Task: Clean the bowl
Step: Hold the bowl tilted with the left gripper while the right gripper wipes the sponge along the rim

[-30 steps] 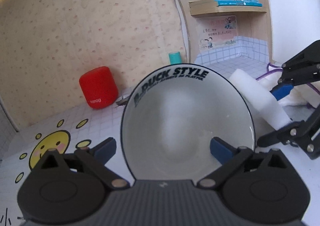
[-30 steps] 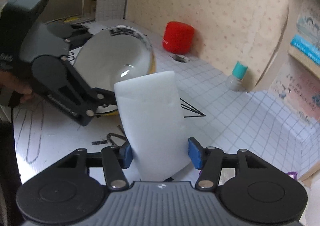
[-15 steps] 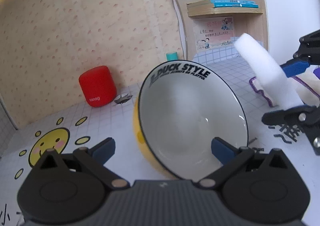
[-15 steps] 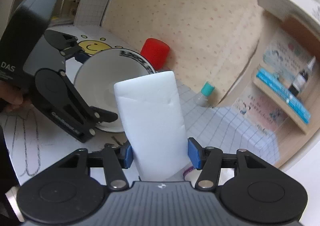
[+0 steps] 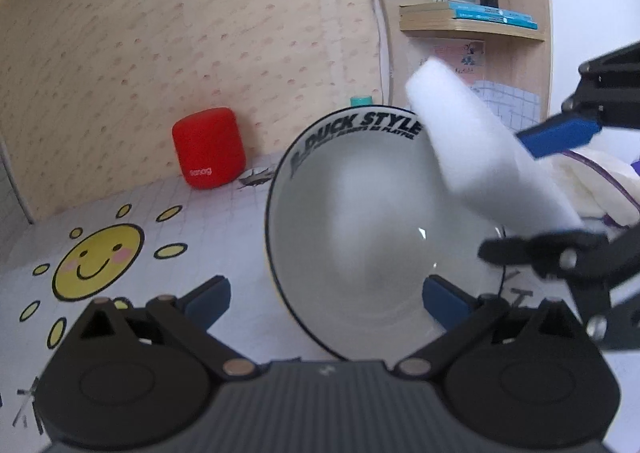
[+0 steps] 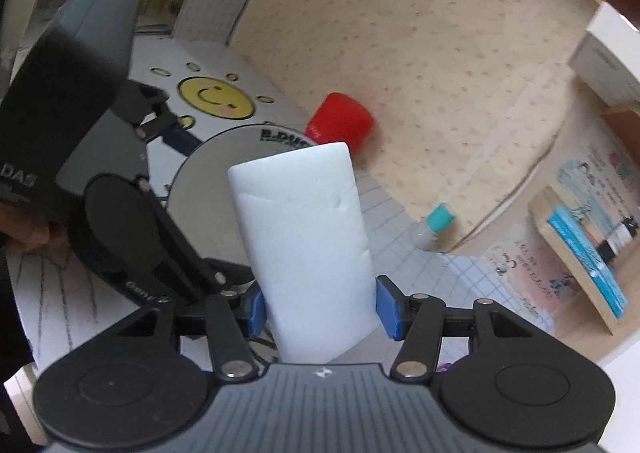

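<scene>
A white bowl (image 5: 372,221) with black "DUCK STYLE" lettering and a yellow outside is tilted on its side, its inside facing my left camera. My left gripper (image 5: 328,295) is shut on the bowl's lower rim. My right gripper (image 6: 320,311) is shut on a white sponge block (image 6: 304,245). In the left wrist view the sponge (image 5: 480,157) reaches from the right over the bowl's upper right rim. In the right wrist view the bowl (image 6: 216,173) lies behind and left of the sponge.
A red cylinder speaker (image 5: 208,147) stands at the back wall. A small bottle with a teal cap (image 6: 434,223) stands to the right of it. A wooden shelf (image 5: 472,23) holds books and a dropper bottle. A smiling sun drawing (image 5: 98,261) marks the tabletop.
The right gripper has carried the sponge up and leftward until it overlaps the bowl's upper right rim. The bowl stays tilted in my left gripper.
</scene>
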